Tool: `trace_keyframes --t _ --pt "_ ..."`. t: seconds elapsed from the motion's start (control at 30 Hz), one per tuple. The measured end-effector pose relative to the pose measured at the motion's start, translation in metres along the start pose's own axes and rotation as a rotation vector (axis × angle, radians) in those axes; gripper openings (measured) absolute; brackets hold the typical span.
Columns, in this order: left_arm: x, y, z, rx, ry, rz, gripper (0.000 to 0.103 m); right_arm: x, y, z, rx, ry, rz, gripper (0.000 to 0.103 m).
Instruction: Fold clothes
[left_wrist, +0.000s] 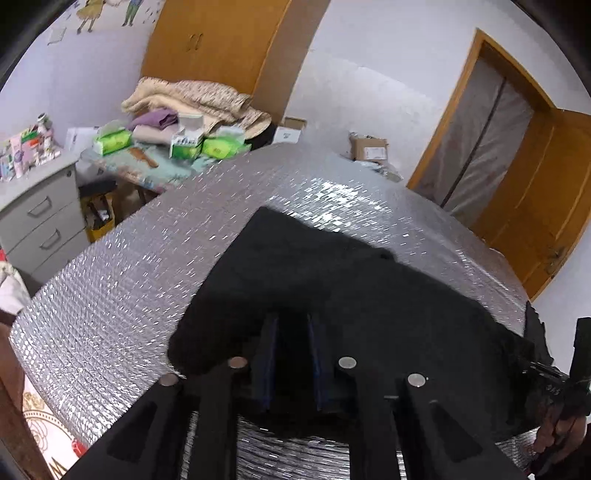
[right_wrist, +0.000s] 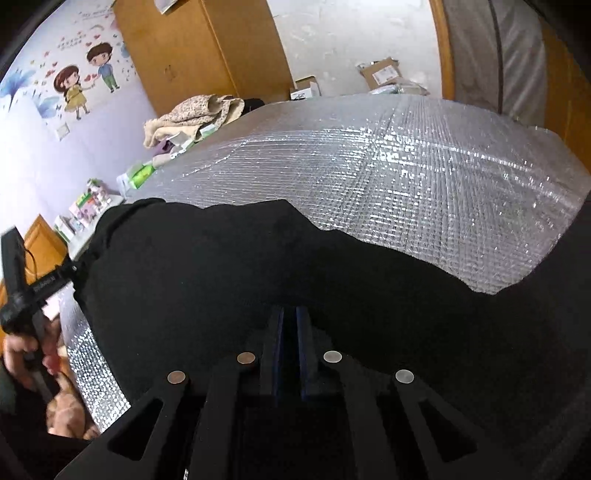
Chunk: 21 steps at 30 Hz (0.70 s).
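Note:
A black garment lies across a table covered in silver foil sheet. My left gripper is at the garment's near edge. Its jaws are partly closed, with black cloth pinched between the blue pads. The right wrist view shows the left gripper at the far left, holding a bunched corner of the cloth. My right gripper has its fingers almost together on a fold of the same edge. In the left wrist view the right gripper appears at the far right, cloth hanging from it.
A grey drawer cabinet and a cluttered side table with green tissue packs and folded blankets stand beyond the table's left. An open wooden door is at the right. A person's hand holds the left gripper.

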<state>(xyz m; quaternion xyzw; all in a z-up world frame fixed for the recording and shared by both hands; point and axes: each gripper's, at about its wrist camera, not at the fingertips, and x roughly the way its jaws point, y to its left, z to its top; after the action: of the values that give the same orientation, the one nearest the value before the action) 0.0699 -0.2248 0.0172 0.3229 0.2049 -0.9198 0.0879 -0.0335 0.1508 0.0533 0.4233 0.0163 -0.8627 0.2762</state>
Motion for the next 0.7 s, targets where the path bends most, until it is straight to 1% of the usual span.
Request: trace_keyframes --t 0.1,0.17,0.23,0.33,0.4,0.47,0.53,0.7 --pt "-0.010 -0.023 0.001 0.054 -0.033 -0.048 0.016 -0.002 0.013 0.000 -0.059 -0.008 -0.017 0.008" --pt "-0.010 -0.041 -0.001 0.100 -0.031 -0.087 0.016 -0.003 0.022 -0.002 -0.098 -0.012 -0.021 0.008" --pt "-0.003 -0.059 -0.003 0.142 -0.016 -0.115 0.016 -0.002 0.029 -0.002 -0.135 -0.016 -0.029 0.008" --pt "0.014 -0.079 -0.010 0.184 0.038 -0.142 0.016 0.001 0.040 -0.005 -0.187 -0.008 -0.041 0.008" --pt "0.026 -0.090 -0.017 0.211 0.082 -0.145 0.016 0.006 0.042 -0.009 -0.201 0.002 -0.052 0.008" --pt "0.037 -0.096 -0.025 0.229 0.118 -0.140 0.016 0.007 0.040 -0.013 -0.201 -0.009 -0.053 0.008" --pt "0.041 -0.099 -0.032 0.251 0.094 -0.123 0.016 0.008 0.039 -0.015 -0.205 -0.017 -0.054 0.008" --pt "0.040 -0.101 -0.037 0.254 0.083 -0.116 0.017 0.010 0.041 -0.017 -0.215 -0.024 -0.061 0.008"
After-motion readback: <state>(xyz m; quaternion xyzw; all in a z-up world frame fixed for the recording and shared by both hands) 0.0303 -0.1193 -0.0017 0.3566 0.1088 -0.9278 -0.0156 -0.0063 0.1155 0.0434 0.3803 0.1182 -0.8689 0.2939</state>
